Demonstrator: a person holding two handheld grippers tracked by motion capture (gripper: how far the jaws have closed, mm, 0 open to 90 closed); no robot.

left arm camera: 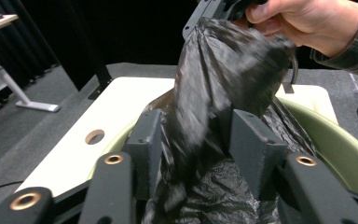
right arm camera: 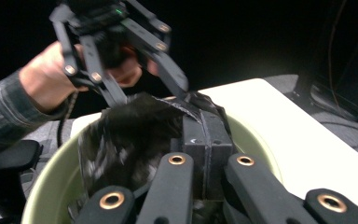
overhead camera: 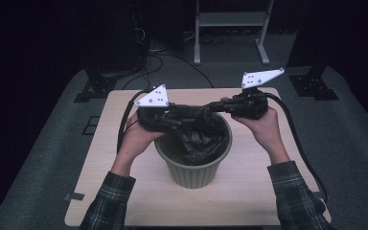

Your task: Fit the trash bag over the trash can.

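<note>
Black bin liner point(overhead camera: 199, 139) is hanging half inside the green pot point(overhead camera: 194, 172), its upper edge lifted above the rim between the two tools. Right gripper point(right arm camera: 204, 125) is sitting with its jaws pressed together, pinching a fold of the plastic. Left gripper point(left arm camera: 198, 140) is standing part open; the liner is running up between its pads point(left arm camera: 254, 144), but whether they are pressing it I cannot tell.

Pot is standing at the middle of the pale wooden table point(overhead camera: 124, 167), and nothing else on the table is crowding it. Dark grey floor point(overhead camera: 43, 158) is surrounding the table, with cables and a white frame point(overhead camera: 230, 28) beyond.

Left gripper view is showing a round hole point(left arm camera: 94, 136) in the tabletop; the high view is showing both checked sleeves point(overhead camera: 294, 196).
</note>
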